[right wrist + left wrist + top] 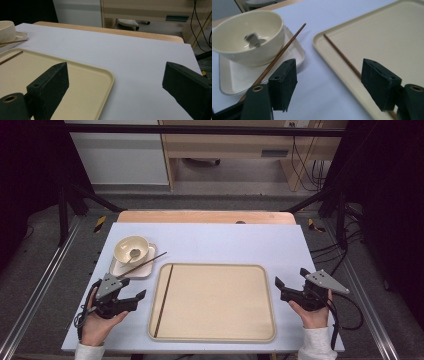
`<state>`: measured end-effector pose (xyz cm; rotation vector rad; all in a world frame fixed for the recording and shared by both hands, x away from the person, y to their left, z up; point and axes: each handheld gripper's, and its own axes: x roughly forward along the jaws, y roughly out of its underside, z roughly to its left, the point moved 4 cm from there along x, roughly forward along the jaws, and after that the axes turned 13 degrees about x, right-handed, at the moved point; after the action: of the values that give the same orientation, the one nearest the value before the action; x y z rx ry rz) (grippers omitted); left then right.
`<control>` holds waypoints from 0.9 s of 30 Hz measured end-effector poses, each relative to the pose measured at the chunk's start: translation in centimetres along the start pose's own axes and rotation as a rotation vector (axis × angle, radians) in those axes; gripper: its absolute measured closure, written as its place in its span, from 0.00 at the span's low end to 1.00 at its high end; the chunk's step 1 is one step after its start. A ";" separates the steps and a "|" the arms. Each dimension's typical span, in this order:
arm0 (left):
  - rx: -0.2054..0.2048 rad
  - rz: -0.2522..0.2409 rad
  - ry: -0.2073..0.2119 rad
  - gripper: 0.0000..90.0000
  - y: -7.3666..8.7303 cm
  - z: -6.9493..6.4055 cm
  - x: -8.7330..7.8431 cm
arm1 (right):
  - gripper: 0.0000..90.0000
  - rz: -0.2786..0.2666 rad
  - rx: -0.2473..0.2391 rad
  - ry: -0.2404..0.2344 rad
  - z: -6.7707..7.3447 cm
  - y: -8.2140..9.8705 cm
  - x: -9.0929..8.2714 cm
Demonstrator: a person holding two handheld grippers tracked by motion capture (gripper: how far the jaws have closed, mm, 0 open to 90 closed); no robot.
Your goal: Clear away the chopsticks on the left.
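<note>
While the left gripper is held at the lower left of the high view, its jaws are seen spread wide with nothing between them and nothing touched; in the left gripper view only bare table lies in the gap between the two black pads. One chopstick is laid inside the tray, along its left rim, and in the left gripper view it runs from the middle of the frame down toward the lower right, passing behind the right-hand jaw. A second chopstick is propped slantwise against the bowl, its lower part resting on the small square plate under the bowl, at the upper left of that frame. Something grey and shiny is seen at the bottom of the bowl; what it is cannot be told. At the lower right of the high view, the right gripper is held just beside the right rim of the tray, its jaws also spread wide and empty; in the right gripper view a corner of the tray and bare table are seen between them.
</note>
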<state>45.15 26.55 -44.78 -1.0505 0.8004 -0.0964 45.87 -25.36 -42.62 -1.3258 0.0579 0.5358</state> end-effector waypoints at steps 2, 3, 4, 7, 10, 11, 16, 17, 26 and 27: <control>-0.023 0.010 -0.014 0.31 0.7 0.7 0.0 | 0.08 0.008 -0.002 -0.001 0.0 0.1 0.1; -0.024 0.018 -0.020 0.31 1.0 1.0 0.0 | 0.08 0.010 -0.005 0.001 0.0 0.1 0.1; -0.030 0.019 -0.024 0.31 1.2 1.3 0.1 | 0.08 0.011 -0.002 0.000 0.0 0.1 0.1; -0.026 0.029 -0.041 0.31 1.6 2.0 0.3 | 0.08 0.015 -0.006 0.000 0.1 0.2 0.3; -0.028 0.041 -0.044 0.32 2.0 2.8 0.7 | 0.08 0.023 -0.008 0.001 0.1 0.4 0.5; -0.027 0.046 -0.049 0.33 2.1 3.0 0.8 | 0.08 0.026 -0.015 0.002 0.2 0.4 0.5; -0.045 0.064 -0.065 0.37 2.3 4.3 1.6 | 0.08 0.031 -0.019 0.003 0.2 0.5 0.7; -0.047 0.068 -0.065 0.38 2.4 4.8 2.0 | 0.08 0.032 -0.017 0.002 0.2 0.5 0.8; -0.045 0.095 -0.079 0.43 2.8 6.2 3.7 | 0.08 0.035 -0.017 0.001 0.2 0.5 0.8; -0.043 0.100 -0.082 0.43 2.8 6.5 3.8 | 0.08 0.034 -0.015 0.001 0.3 0.5 0.8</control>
<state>51.15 31.14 -47.49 -1.0469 0.7821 0.0489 46.30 -24.78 -43.32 -1.3416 0.0776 0.5648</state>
